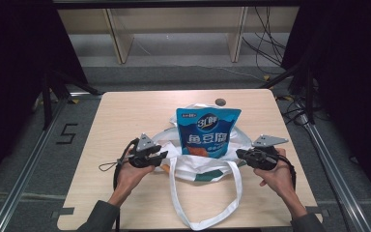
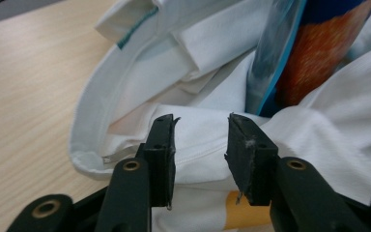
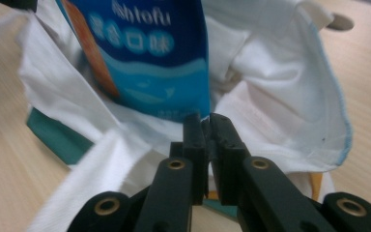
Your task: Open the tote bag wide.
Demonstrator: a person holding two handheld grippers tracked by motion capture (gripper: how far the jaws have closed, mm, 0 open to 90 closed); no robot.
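A white cloth tote bag [image 1: 204,170] lies on the wooden table [image 1: 125,116], and a blue fish-tofu snack pouch [image 1: 207,131] stands upright in its mouth. At the bag's left rim my left gripper [image 1: 163,155] is open. In the left gripper view its jaws [image 2: 202,125] stand apart over the white cloth [image 2: 207,58], pressing nothing, with the pouch [image 2: 319,53] beyond. My right gripper [image 1: 239,153] is at the bag's right rim. In the right gripper view its jaws [image 3: 205,118] stand almost together in front of the pouch [image 3: 149,58] and the bag's rim [image 3: 280,77], with no cloth seen between them.
One long white handle [image 1: 207,215] of the bag loops toward the table's near edge. A round hole [image 1: 220,102] sits near the far edge of the table. Dark frame posts stand at both sides, and cables [image 1: 270,43] lie on the floor beyond.
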